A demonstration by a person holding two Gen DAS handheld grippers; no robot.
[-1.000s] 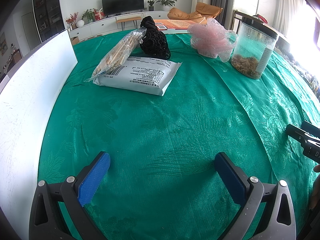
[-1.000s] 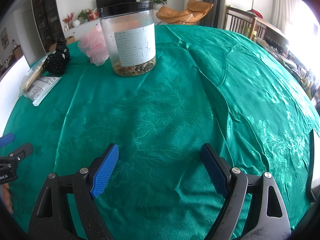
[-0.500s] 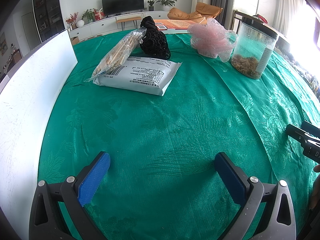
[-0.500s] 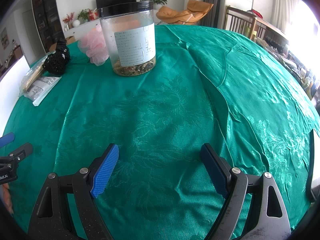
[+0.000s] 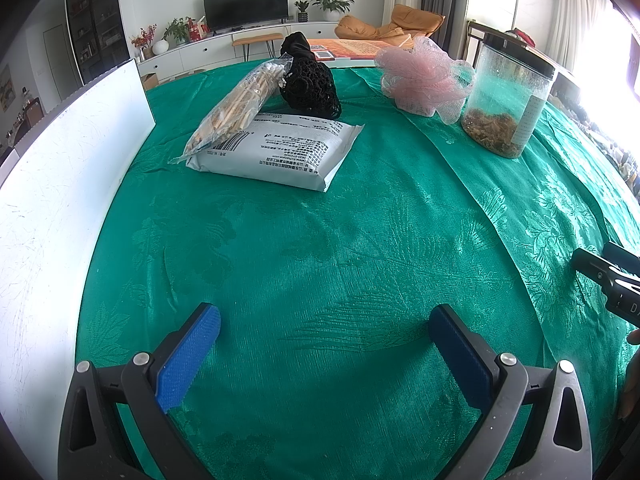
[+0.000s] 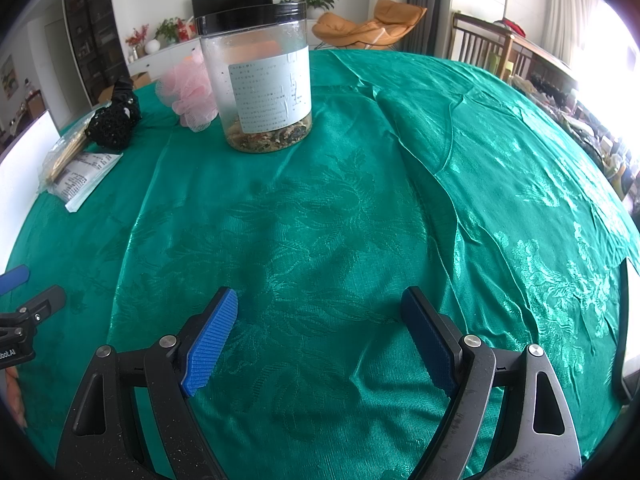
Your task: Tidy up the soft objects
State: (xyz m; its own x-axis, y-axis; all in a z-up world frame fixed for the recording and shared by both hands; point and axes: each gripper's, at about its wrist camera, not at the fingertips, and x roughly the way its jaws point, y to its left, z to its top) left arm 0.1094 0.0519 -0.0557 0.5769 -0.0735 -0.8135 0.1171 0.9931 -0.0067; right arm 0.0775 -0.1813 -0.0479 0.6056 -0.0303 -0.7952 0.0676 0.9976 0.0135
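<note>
Green brocade tabletop [image 5: 320,240]: with both your left gripper [image 5: 324,344] and right gripper [image 6: 318,328] spread wide and empty, approach the pink mesh pouf [image 5: 424,76] squarely, closing gently.

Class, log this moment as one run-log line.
left gripper: open, empty | right gripper: open, empty | pink mesh puff, black mesh puff: untouched

left tool [image 5: 324,344]: jaws wide apart, empty | right tool [image 6: 318,330]: same, apparently level
</note>
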